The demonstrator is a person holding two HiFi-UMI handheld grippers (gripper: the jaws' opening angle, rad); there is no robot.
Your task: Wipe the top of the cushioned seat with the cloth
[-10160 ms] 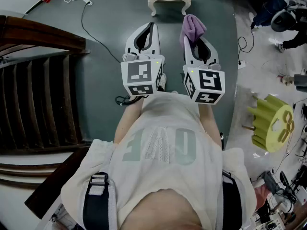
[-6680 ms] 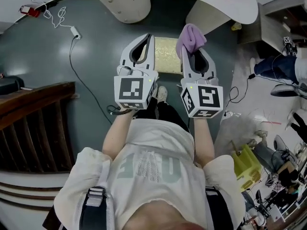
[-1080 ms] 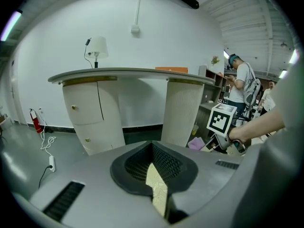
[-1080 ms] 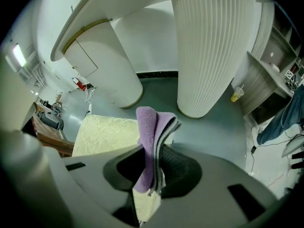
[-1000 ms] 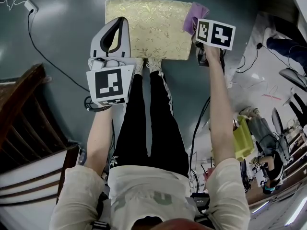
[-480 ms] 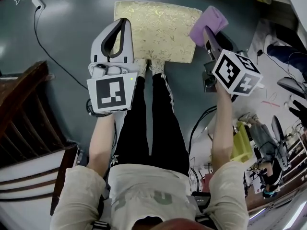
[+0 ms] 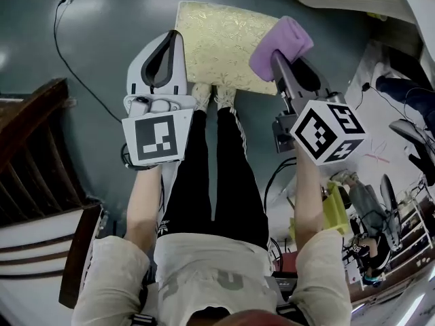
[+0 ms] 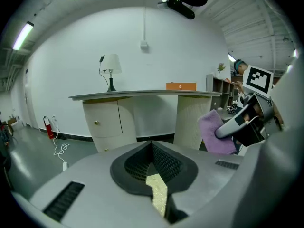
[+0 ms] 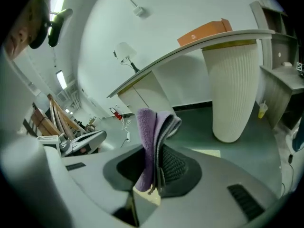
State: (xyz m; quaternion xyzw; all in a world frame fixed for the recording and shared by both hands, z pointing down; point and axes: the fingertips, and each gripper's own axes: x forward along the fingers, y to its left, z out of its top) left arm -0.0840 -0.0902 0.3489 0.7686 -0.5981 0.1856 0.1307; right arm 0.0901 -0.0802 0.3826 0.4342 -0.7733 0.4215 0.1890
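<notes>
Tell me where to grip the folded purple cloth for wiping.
By its loose edges, coming from behind the fold, as the right gripper does: the folded purple cloth juts past the jaws as a thick pad, free to press on the gold cushioned seat.

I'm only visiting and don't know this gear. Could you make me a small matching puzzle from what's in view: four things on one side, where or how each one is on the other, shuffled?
Things
1. cloth
2. cushioned seat
3. left gripper
4. orange box

Place or state
A. on top of the white counter
B. jaws together, nothing between them
C. purple, clamped in the right gripper
D. pale gold with a leafy pattern

Pairs: 1-C, 2-D, 3-B, 4-A
</notes>
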